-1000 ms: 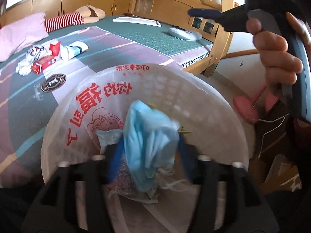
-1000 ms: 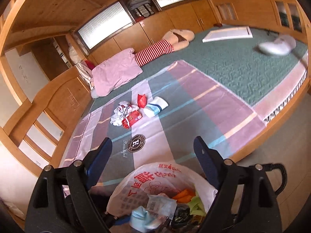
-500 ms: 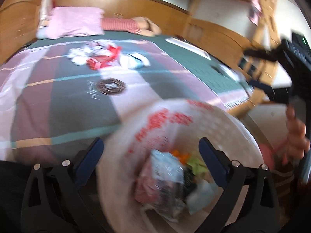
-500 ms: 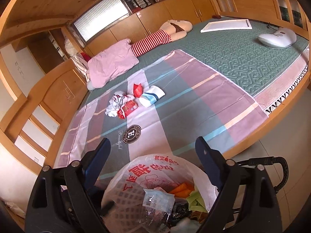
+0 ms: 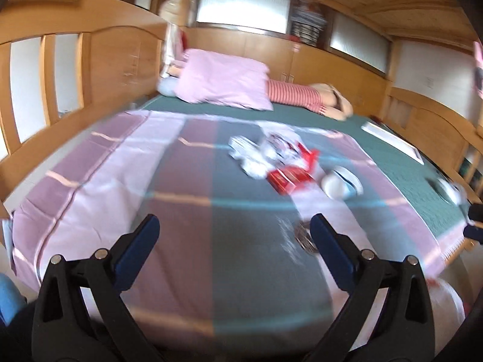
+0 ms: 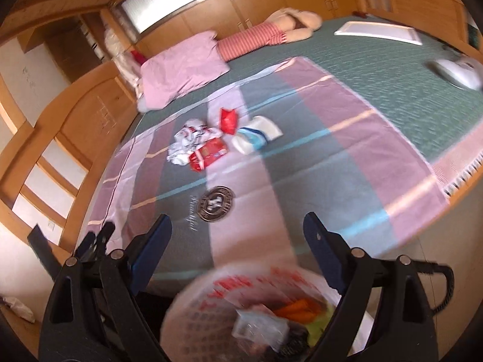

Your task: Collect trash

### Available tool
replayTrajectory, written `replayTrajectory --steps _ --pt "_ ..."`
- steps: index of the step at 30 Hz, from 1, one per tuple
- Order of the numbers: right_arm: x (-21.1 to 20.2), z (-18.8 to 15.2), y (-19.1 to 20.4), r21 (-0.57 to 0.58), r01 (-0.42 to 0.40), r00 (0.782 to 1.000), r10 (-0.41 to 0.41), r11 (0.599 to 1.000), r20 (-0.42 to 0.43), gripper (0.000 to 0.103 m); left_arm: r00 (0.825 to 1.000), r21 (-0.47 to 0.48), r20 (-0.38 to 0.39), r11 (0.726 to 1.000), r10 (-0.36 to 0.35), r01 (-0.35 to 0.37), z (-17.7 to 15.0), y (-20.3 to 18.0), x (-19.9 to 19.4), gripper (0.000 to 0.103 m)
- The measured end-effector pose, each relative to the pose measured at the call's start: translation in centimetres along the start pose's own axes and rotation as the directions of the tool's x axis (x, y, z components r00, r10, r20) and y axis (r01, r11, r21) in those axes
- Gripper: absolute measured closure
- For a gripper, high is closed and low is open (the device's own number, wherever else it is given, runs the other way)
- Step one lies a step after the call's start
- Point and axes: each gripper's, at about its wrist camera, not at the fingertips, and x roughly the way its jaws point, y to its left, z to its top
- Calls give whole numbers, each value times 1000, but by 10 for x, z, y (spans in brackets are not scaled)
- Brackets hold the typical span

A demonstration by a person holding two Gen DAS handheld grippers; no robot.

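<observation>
A heap of trash lies on the striped bedspread: a red packet [image 5: 288,179] [image 6: 208,154], crumpled white paper [image 5: 256,154] [image 6: 188,141], a small red wrapper [image 6: 228,119] and a white-and-blue paper cup [image 5: 342,182] [image 6: 256,137]. My left gripper [image 5: 234,230] is open and empty, held above the near part of the bed, well short of the heap. My right gripper [image 6: 237,229] is open and empty above a white bin [image 6: 193,310] lined with a red-printed plastic bag and holding several pieces of trash.
A pink pillow [image 5: 225,83] and a striped doll [image 5: 305,96] lie at the head of the bed. A white tray [image 6: 379,31] and a white device [image 6: 455,72] sit on the green mat. Wooden bed rails [image 5: 60,69] bound the left side. The bin's edge [image 5: 443,304] shows in the left wrist view.
My left gripper has let the blue trash drop into the bin and swung up from the bin to face the bed. My right gripper has stayed open above the bin.
</observation>
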Motion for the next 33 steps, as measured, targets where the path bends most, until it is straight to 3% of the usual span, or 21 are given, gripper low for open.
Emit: replayTrajectory --steps 4,7,8,11,14,17,20,22,23,26,27,30,33 --pt "57 32 33 -112 10 999 -15 994 -43 16 996 -45 -55 996 -74 71 11 12 30 4" --pt "105 58 59 -143 -31 996 19 989 -84 16 990 -103 -124 993 -65 52 2 24 45 4" --pt "120 66 67 -142 -42 995 28 989 -97 16 982 -151 -163 986 -91 66 0 30 48 4" --pt "178 95 102 -202 -21 994 -1 979 -111 16 982 -293 -146 954 -117 70 -10 42 45 4" --pt "234 118 130 -280 39 992 -72 959 -108 13 981 -290 -192 957 -36 -21 -21 42 50 4" --pt "289 138 142 -309 134 979 -175 942 -109 13 958 -231 -268 959 98 -162 -27 45 62 4" --pt "333 149 144 -320 200 959 -252 926 -129 13 926 -263 -329 924 184 -277 -34 62 68 4" --pt "350 152 140 -318 239 948 -291 917 -126 13 913 -322 -371 899 169 -297 -39 76 72 4" --pt "357 152 139 -318 247 945 -300 915 -131 14 910 -345 -385 890 156 -298 -42 81 73 4" --pt "357 145 139 -340 216 947 -281 915 -155 56 897 -372 -414 871 153 -320 -46 89 75 4" --pt "353 142 141 -356 209 948 -279 911 -157 61 896 -372 -411 867 168 -333 -46 90 73 4" --pt "325 133 155 -399 186 960 -252 898 -119 67 900 -395 -395 851 183 -346 -47 98 68 4" --pt "278 114 176 -445 81 985 -139 892 -99 67 896 -428 -388 819 216 -383 -47 109 66 4"
